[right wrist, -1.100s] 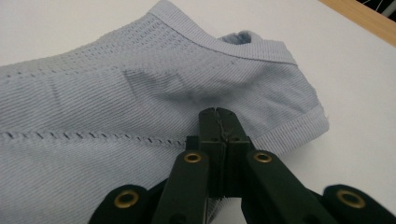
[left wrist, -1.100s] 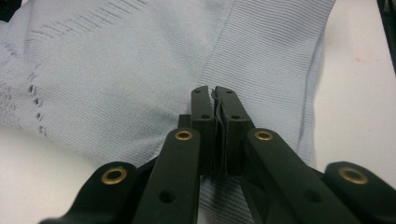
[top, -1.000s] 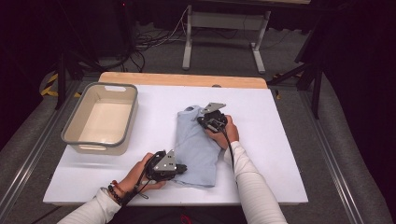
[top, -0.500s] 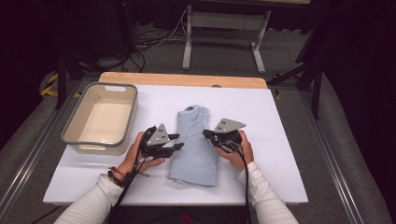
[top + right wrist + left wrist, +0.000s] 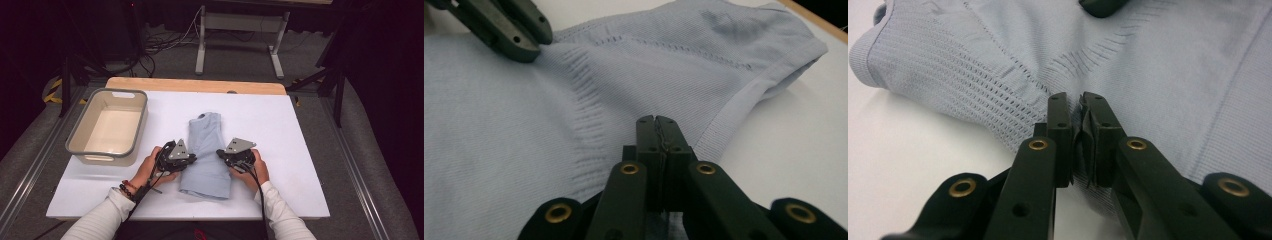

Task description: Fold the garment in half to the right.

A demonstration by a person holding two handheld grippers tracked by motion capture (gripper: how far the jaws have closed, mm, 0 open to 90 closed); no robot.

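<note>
The folded light-blue garment (image 5: pixel 207 152) lies mid-table. The left gripper (image 5: pixel 189 161), at its nine o'clock edge, has just been closing and pinches a fold of fabric; the right gripper (image 5: pixel 223 154), at three o'clock, is clamped on the opposite edge. At ten o'clock, the grey bin (image 5: pixel 80 131) shows a bare floor.

**Lighting and picture quality at the table**

Overhead light is brightening the white table (image 5: pixel 280 130) evenly, while the surrounding floor is lying in deep shadow. The high view is looking soft and grainy. In both gripper views the near jaws are blurring slightly, the folded garment (image 5: pixel 1158 75) is showing crisp knit, and soft shadows are falling beneath it.
</note>
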